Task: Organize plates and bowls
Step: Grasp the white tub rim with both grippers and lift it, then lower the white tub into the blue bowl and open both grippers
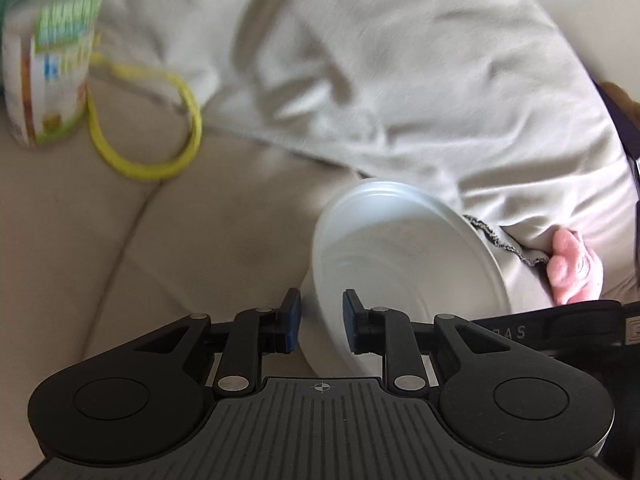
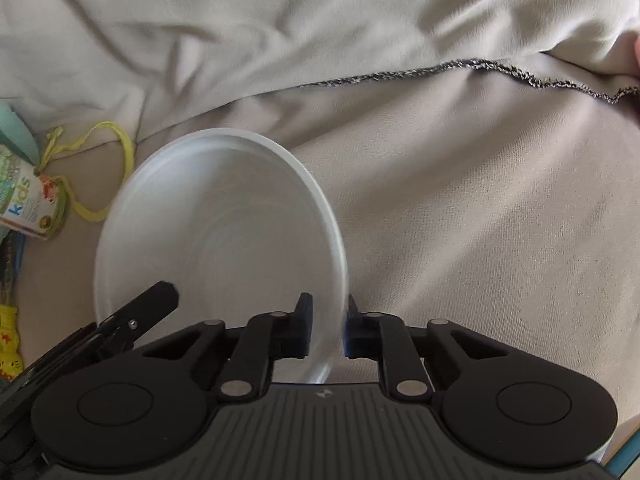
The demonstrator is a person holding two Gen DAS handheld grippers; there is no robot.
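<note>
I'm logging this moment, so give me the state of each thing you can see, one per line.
Bowl: white, empty, tilted, gripped at both sides of its rim.
Left tool: shut on the bowl.
Right tool: shut on the bowl.
Bottle: capped, upright.
Yellow cord: loose on the cushion.

Both grippers point steeply downward. The left gripper (image 1: 322, 322) has its jaws narrowly parted, one blue pad (image 1: 294, 322) on each side of a thin white wall. The right gripper (image 2: 327, 330) is clamped tight on the same kind of rim.
</note>
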